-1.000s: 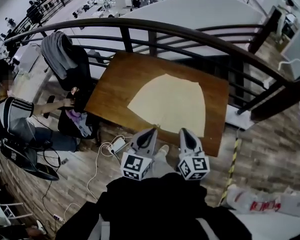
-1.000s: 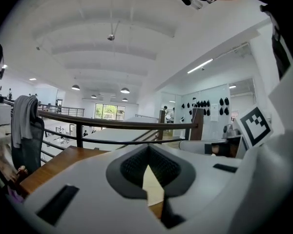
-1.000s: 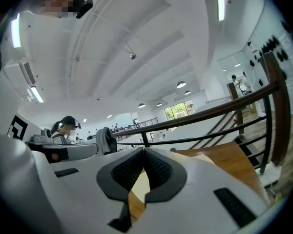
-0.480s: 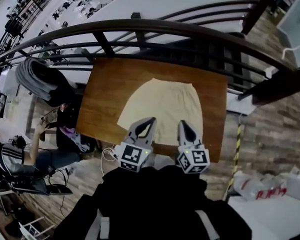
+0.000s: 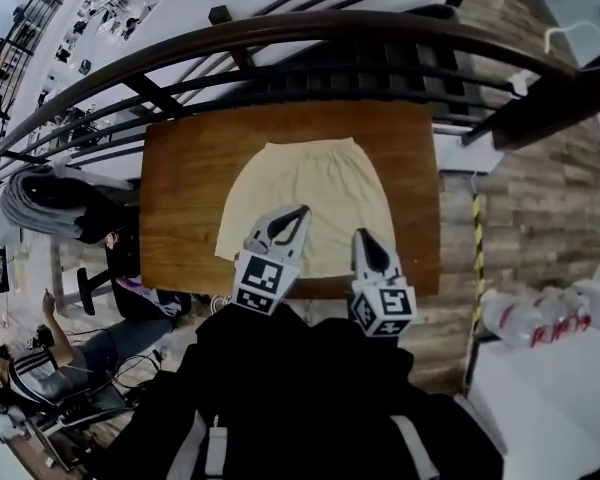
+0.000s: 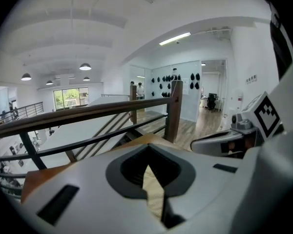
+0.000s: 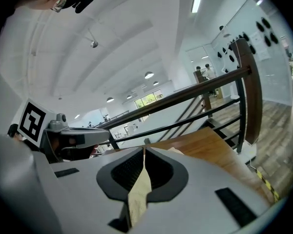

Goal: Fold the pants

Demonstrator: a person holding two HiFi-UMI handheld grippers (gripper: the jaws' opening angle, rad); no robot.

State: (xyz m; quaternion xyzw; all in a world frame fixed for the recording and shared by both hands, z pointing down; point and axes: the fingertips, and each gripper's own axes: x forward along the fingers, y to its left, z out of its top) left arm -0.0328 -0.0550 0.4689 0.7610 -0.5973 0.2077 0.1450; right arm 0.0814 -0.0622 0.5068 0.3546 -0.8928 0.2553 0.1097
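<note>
You stood on a wood-floored landing behind a curved dark railing, and the brown tabletop sat right against it, which left you only the near edge to work from. The cream pants lay spread flat in the middle of that tabletop, waistband toward the far rail and the wider leg end toward you, so the hem was the part closest to reach. You held the left hand-held gripper and the right hand-held gripper side by side above that near hem, a little apart, both tipped downward. Each had its jaws pressed together and pinched nothing; the pale cloth showing through the slot behind the tips was the garment lying beyond them, not in them. Judged from this, the fold was not yet begun: the jaws would need to spread before they could take the hem corners
</note>
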